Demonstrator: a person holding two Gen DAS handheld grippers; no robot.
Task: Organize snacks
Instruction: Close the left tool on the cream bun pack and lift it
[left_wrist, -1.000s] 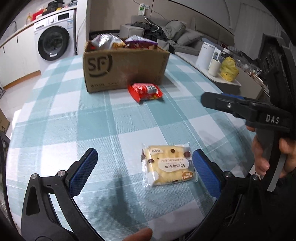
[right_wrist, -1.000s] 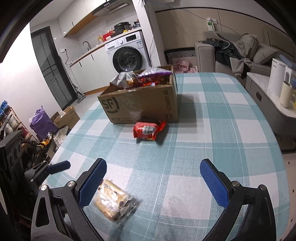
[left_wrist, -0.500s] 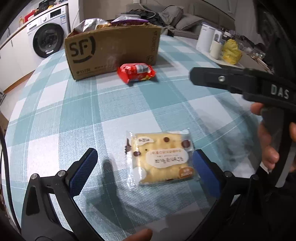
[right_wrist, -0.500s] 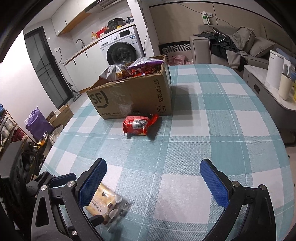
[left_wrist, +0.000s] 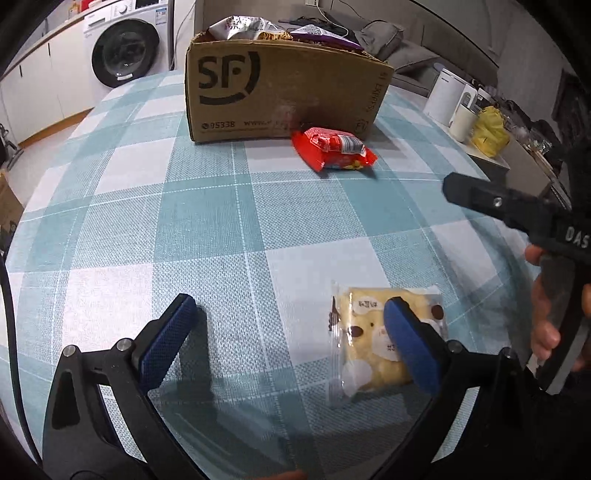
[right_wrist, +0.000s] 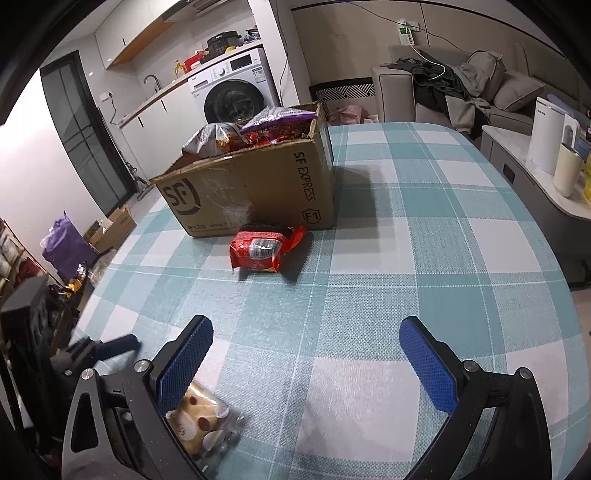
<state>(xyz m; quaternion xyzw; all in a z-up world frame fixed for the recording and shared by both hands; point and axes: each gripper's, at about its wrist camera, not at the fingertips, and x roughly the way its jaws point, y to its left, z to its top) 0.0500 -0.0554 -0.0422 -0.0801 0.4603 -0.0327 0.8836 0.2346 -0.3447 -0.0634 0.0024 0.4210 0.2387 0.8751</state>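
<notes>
— left wrist view: the cardboard box (left_wrist: 280, 92) sat far across the table (left_wrist: 207, 221); the red packet (left_wrist: 334, 147) lay just before it.

— and the biscuit pack (left_wrist: 369, 354)?

— right of the left gripper (left_wrist: 291, 332), gaping and empty, long axis toward the box. the right gripper (right_wrist: 306, 365) gaped empty too.

Red packet (left_wrist: 334, 147) beside snack-filled box (left_wrist: 284, 92)

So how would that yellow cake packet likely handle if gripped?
The yellow cake packet looks soft and probably squashes under firm fingers. Its glossy clear wrapper may slip. It lies flat, so it likely slides rather than rolls.
</notes>
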